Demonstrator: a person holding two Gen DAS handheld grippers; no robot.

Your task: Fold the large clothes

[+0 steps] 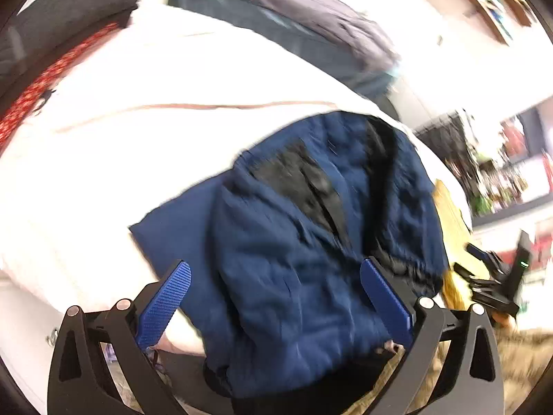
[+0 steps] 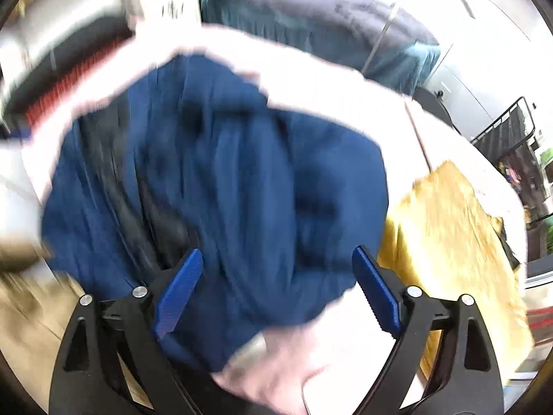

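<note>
White bed (image 1: 145, 79) carries a bunched navy jacket (image 1: 311, 228) near its edge, beside a yellow garment (image 2: 446, 221), with the left claw (image 1: 276, 297) and right claw (image 2: 276, 287) both released above the jacket, likely seeking a hold.

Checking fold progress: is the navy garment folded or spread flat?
Neither: the navy garment lies bunched and creased on the white surface, black lining showing.

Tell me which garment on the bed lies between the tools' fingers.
The dark blue jacket; the yellow garment lies off to its right, outside the fingers.
</note>
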